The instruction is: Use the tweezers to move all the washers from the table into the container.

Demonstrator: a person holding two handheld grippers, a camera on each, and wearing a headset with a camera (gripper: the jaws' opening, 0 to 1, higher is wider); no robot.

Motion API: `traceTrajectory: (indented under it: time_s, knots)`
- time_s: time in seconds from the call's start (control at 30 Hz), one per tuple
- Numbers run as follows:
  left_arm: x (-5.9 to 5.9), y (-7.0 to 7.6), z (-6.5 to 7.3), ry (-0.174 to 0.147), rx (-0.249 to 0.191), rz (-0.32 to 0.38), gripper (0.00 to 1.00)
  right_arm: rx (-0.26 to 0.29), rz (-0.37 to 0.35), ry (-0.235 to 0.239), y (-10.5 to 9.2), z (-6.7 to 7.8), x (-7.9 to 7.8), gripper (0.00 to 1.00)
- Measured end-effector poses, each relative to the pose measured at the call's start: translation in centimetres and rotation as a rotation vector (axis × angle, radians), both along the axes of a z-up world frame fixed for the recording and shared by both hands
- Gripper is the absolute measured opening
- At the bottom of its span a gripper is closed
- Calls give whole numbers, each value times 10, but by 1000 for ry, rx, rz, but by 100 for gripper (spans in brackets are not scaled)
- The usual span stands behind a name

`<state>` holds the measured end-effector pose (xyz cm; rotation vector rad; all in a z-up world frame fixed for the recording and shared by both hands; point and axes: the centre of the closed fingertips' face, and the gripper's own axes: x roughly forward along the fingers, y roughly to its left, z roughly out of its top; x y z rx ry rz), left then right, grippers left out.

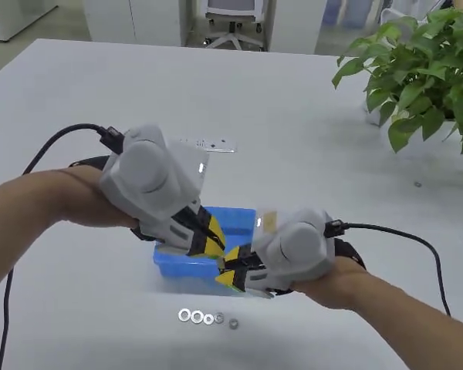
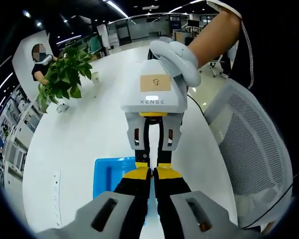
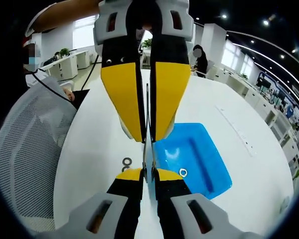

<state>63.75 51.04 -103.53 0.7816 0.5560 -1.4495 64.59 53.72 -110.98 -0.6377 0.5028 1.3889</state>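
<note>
Smooth white office table [image 1: 309, 116], blue plastic container [image 1: 235, 220] centre, ring-shaped washers [image 1: 197, 316] below, I see left gripper [image 2: 152, 174], right gripper [image 3: 149, 175] both pinching thin tweezers [image 3: 147, 129]

Access from above to the near half of the blue container [image 1: 235, 220] is blocked by the left gripper [image 1: 216, 245] and the right gripper [image 1: 230, 271]. These are set tip to tip there, with the tweezers [image 3: 147, 124] clamped in both pairs of jaws, and the far half is left open. The washers [image 1: 204, 317] are laid on bare table [image 1: 309, 139] just in front of the right gripper, open to approach from the near side and the left. Beyond the container, the free tabletop is interrupted by a power strip [image 1: 208, 144] and, at the far right, a potted plant [image 1: 420, 69].
</note>
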Motion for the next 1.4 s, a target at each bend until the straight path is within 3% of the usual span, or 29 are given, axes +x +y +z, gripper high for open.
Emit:
traceTrajectory:
  time_s: [0.53,1.4]
  knots:
    - [-20,-4,-25,36,15,-21,7,-15,-6,48,-9,-24,-25,10]
    - [-35,-10,-49,79,31,-42,7,-38,-4,89,-13,-48,-41,11]
